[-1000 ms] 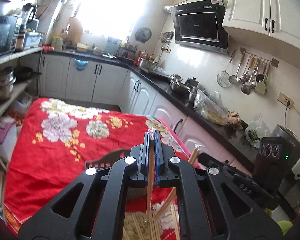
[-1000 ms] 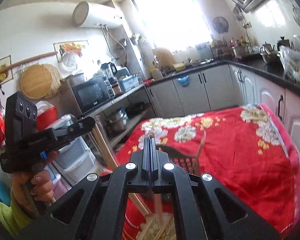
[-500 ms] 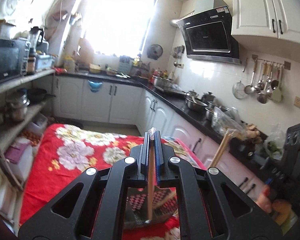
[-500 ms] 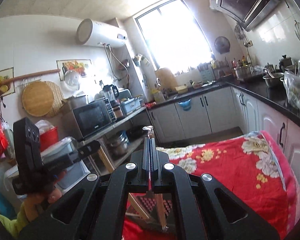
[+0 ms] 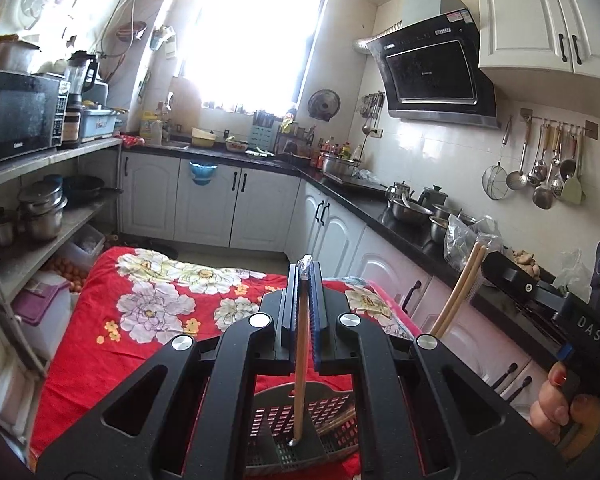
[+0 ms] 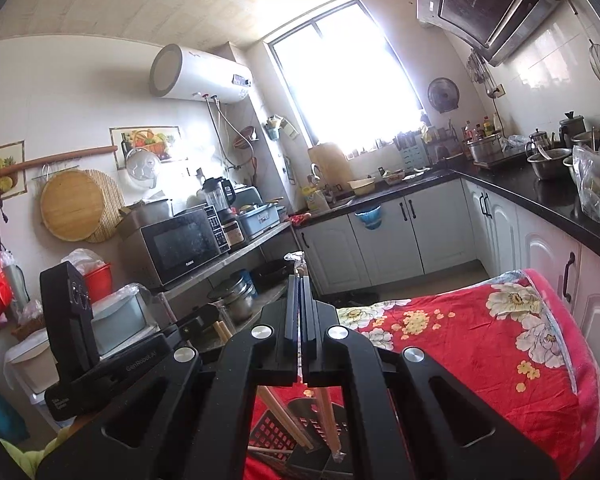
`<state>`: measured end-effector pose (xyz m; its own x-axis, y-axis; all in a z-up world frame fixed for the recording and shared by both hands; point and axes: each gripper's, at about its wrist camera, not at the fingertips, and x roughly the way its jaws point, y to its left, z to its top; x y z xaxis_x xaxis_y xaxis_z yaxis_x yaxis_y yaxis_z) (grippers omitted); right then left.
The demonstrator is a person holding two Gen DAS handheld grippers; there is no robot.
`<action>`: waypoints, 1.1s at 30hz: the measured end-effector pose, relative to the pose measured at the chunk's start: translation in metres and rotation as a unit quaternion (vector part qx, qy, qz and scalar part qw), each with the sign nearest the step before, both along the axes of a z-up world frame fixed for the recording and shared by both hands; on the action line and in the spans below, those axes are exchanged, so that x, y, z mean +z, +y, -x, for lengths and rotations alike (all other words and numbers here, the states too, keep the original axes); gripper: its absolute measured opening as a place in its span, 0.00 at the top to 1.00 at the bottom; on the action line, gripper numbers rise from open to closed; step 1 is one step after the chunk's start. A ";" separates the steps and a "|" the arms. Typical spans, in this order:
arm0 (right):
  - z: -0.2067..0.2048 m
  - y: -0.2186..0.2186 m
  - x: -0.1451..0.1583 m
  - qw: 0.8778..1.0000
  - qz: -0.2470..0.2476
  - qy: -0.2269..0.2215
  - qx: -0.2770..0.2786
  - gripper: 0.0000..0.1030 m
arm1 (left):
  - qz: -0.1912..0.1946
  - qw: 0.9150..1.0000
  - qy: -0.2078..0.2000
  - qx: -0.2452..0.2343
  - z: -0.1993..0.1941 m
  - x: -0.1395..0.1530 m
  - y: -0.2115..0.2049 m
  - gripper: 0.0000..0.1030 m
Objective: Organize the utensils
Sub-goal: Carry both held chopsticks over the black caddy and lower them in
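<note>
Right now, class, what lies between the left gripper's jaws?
A wooden chopstick, clamped upright in the left gripper, its tip over the slotted basket; the left wrist view shows it.

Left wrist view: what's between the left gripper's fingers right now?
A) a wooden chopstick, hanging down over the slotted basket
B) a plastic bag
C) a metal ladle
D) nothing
A: the left gripper is shut on a wooden chopstick, whose lower end hangs over the slotted basket on the red floral cloth.
</note>
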<state>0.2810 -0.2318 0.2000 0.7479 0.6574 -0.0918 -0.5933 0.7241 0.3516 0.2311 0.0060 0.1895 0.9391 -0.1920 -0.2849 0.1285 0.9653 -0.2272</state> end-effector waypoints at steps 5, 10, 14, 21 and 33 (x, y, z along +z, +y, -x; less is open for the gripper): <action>-0.002 0.001 -0.012 1.000 0.009 0.008 -0.002 0.99 | 0.001 1.000 0.010 0.006 -0.008 -0.017 0.000 0.98; -0.004 0.002 -0.029 1.000 0.021 0.019 -0.009 0.99 | 0.002 1.000 0.026 0.009 -0.015 -0.035 -0.001 0.98; -0.006 -0.003 -0.042 0.999 0.017 0.029 -0.014 0.99 | -0.001 0.999 0.040 0.008 -0.018 -0.049 -0.001 0.98; -0.003 -0.012 -0.052 0.999 0.008 0.033 -0.034 0.99 | -0.001 0.998 0.054 0.006 -0.019 -0.064 -0.002 0.98; -0.009 -0.013 -0.045 0.998 0.018 0.007 -0.064 0.99 | 0.002 0.997 0.075 0.006 -0.021 -0.082 -0.001 0.98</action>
